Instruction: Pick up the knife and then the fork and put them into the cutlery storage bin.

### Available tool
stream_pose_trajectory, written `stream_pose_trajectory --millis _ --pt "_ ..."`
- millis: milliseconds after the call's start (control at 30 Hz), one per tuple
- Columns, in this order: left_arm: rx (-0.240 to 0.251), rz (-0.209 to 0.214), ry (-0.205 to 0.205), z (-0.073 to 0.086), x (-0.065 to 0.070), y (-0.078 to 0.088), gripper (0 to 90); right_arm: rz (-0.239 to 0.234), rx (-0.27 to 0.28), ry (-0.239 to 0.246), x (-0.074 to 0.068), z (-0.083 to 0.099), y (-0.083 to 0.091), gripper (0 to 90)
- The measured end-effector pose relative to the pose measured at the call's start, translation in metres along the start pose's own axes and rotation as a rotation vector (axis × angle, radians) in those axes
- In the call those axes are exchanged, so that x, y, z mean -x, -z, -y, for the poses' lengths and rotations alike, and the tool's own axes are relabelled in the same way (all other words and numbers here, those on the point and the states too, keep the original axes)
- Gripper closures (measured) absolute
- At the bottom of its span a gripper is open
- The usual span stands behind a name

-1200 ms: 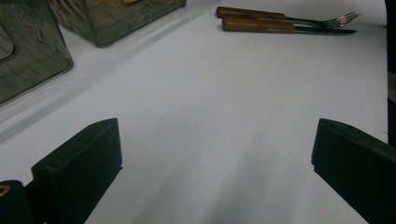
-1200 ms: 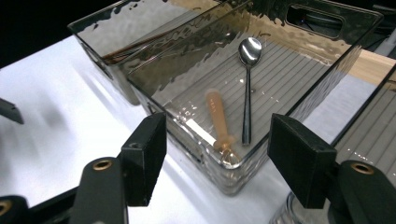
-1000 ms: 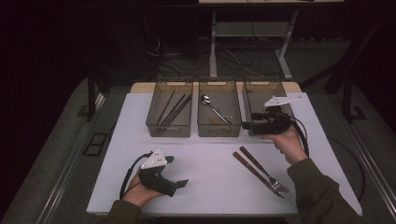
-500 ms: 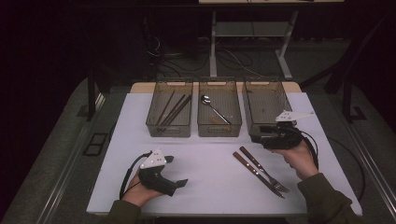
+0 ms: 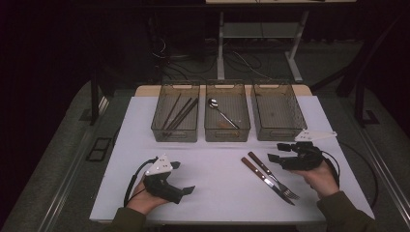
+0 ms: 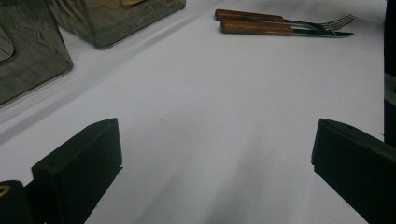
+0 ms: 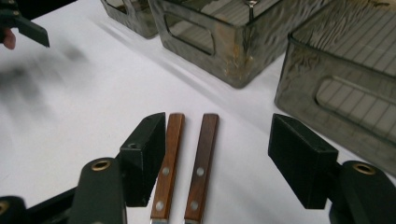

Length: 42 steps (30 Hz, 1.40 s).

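A wood-handled fork (image 5: 272,174) and knife (image 5: 263,180) lie side by side on the white table (image 5: 217,164), right of centre. My right gripper (image 5: 277,152) is open, just right of their handle ends. In the right gripper view the two wooden handles (image 7: 201,163) run between its spread jaws (image 7: 217,154), one close by the left jaw. My left gripper (image 5: 183,178) rests open at the front left, with bare table between its jaws (image 6: 215,158). Far ahead of it lie the fork (image 6: 285,18) and knife (image 6: 289,31).
Three clear bins stand in a row at the back: the left bin (image 5: 159,126) holds dark chopsticks (image 5: 180,113), the middle bin (image 5: 227,133) holds a spoon (image 5: 220,112), and nothing lies in the right bin (image 5: 278,113). Those bins (image 7: 233,46) stand close ahead of my right gripper.
My right gripper has come back from over the right bin toward the person and now sits low beside the fork and knife. The left gripper has not moved.
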<state>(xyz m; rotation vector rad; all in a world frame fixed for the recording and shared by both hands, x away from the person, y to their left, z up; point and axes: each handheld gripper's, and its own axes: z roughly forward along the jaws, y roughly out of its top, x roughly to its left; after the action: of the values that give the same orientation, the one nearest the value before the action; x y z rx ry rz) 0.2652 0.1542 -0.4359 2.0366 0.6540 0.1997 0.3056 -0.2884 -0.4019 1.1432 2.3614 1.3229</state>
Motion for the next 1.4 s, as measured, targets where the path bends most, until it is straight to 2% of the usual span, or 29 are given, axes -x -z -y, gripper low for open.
stream_pose_trajectory --millis 400,433,567,733,900,1000,1400 --pt "-0.003 -0.001 0.000 0.000 0.000 0.000 0.5 0.029 -0.023 -0.023 -0.002 0.024 0.011 34.2" --pt "-0.003 -0.002 0.000 0.000 0.000 0.000 0.5 0.030 -0.029 -0.035 -0.002 0.025 0.012 34.6" --pt "-0.004 -0.004 -0.001 0.000 0.000 0.000 0.5 0.041 -0.054 -0.027 -0.001 0.029 0.012 39.3" --pt "-0.005 -0.004 -0.002 0.000 0.000 0.000 0.5 0.045 -0.108 -0.022 -0.003 0.029 0.006 46.7" --pt "-0.006 -0.003 -0.002 0.000 0.000 0.000 0.5 0.033 -0.149 -0.036 -0.007 0.028 -0.001 54.6" --pt "-0.007 -0.004 -0.002 0.000 0.000 0.000 0.5 0.034 -0.182 -0.024 -0.009 0.027 -0.007 57.1" --pt "-0.009 -0.006 -0.004 0.000 0.000 -0.001 0.5 0.032 -0.248 -0.018 -0.014 0.024 -0.026 65.5"
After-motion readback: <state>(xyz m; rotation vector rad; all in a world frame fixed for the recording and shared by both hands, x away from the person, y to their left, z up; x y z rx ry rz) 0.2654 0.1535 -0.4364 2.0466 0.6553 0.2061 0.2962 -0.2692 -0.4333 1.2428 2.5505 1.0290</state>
